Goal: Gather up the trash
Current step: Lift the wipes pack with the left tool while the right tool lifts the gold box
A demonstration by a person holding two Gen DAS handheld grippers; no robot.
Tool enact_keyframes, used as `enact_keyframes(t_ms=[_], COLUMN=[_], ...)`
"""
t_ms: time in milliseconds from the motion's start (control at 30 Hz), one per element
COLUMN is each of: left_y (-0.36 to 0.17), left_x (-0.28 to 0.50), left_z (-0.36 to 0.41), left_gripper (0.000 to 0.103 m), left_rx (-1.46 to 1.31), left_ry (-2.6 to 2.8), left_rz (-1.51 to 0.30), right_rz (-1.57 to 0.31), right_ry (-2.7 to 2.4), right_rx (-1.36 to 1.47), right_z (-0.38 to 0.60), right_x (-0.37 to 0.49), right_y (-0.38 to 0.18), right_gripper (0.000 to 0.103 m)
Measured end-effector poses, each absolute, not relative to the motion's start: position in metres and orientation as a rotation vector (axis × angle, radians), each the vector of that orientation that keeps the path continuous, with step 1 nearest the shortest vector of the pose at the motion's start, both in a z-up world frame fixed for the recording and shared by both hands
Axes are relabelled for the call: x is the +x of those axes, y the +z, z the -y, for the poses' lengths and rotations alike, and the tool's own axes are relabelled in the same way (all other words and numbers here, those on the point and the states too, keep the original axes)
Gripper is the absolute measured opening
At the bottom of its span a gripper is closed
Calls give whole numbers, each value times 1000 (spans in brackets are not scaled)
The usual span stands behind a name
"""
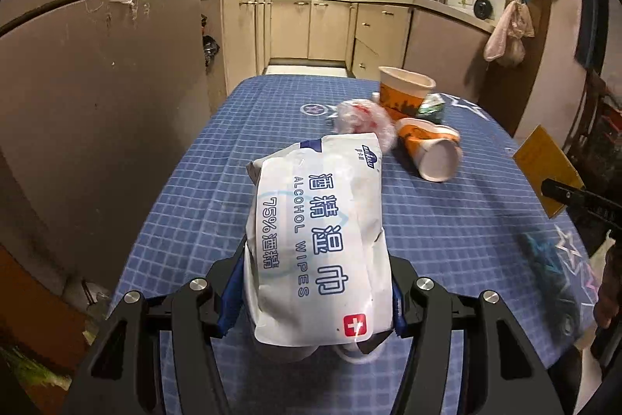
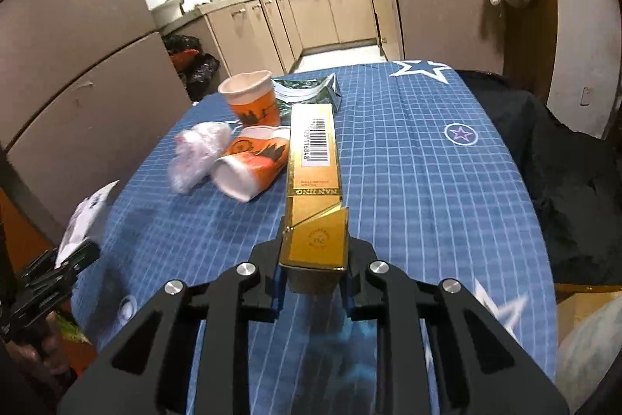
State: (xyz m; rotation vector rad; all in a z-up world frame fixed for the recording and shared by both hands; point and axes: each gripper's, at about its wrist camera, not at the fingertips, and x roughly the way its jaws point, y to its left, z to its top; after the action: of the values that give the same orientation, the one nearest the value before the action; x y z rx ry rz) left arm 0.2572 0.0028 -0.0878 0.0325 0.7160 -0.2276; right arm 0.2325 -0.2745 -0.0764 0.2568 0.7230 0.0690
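- Clamped in the right gripper [image 2: 313,259], nearest its camera, is a long gold carton [image 2: 314,181]; the jaws press its narrow sides at the near end, so most of the carton juts forward over the table [image 2: 427,181], lifted clear of the cloth as far as the view shows.
- Left gripper [image 1: 317,282] holds a white pack of alcohol wipes [image 1: 315,240] by its lower half, the soft pack bulging between the jaws and its top tilting away over the table.
- Both grips sit at the items' near ends, probably because each was approached from the person's edge of the table.
- Remaining trash clusters toward the table's far left as the right camera shows it: 1 upright orange cup [image 2: 248,96], 1 orange cup lying on its side [image 2: 252,166] just beside it, a crumpled clear plastic wad [image 2: 198,154] touching that fallen cup, and a green packet [image 2: 311,90] behind them.
- With both hands full, I judge the next step to be dropping these 2 items into a bin; none is visible.
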Motion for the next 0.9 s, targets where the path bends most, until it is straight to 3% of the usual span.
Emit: enact_keyframes(t_ms=[900], left_y=[-59], left_x=[201], left_z=[107], left_gripper=[60], left_rx=[177], left_ry=[-319], left_rz=[-603], right_rz=[-624], right_ry=[-26], right_rx=[209], right_z=[295], right_x=[109], right_y=[-54], right_gripper=[20])
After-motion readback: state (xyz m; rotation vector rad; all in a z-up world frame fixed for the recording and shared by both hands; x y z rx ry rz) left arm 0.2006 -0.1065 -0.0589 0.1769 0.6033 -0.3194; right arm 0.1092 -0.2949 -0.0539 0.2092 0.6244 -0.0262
